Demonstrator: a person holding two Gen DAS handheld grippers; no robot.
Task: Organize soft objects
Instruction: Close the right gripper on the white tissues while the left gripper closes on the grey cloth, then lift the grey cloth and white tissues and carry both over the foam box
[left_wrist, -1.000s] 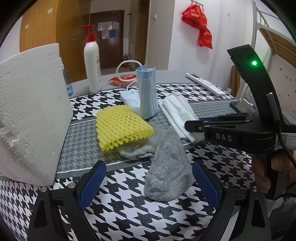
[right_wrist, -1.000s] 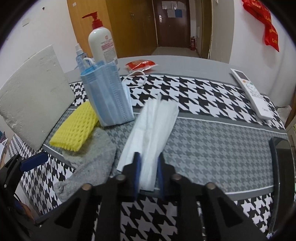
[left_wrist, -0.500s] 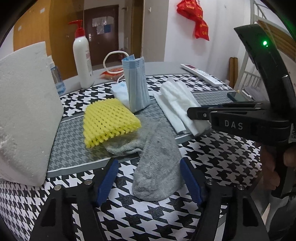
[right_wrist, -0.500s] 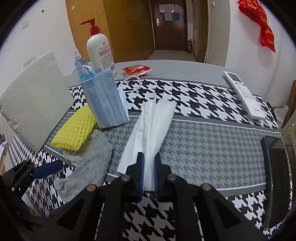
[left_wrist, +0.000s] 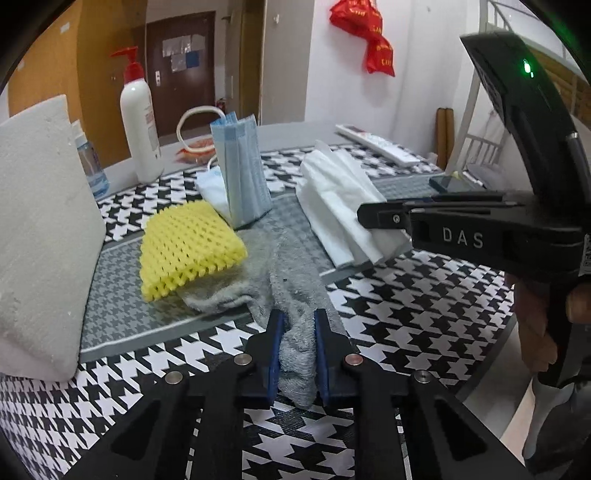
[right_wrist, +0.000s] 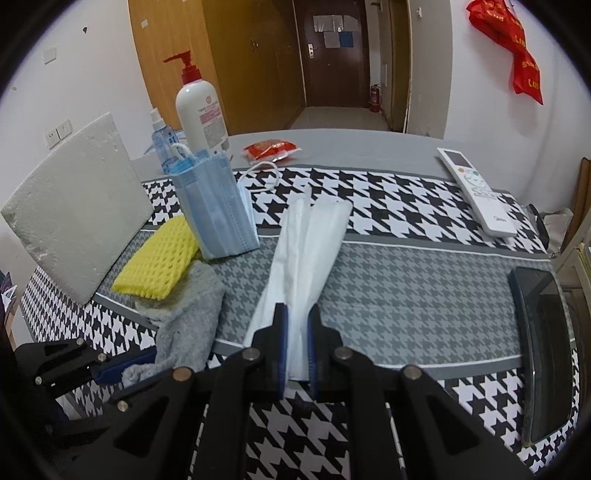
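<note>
At the table's near edge, the left hand-held gripper (left_wrist: 297, 345) pinches the grey sock's (left_wrist: 291, 295) toe and the right hand-held gripper (right_wrist: 296, 343) pinches the white tissue's (right_wrist: 306, 247) end, likely for straightening both.

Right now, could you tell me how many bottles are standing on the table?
2. The white pump bottle with a red pump stands at the far left of the table, and the small blue spray bottle sits just left of it, partly hidden behind the face masks.
</note>
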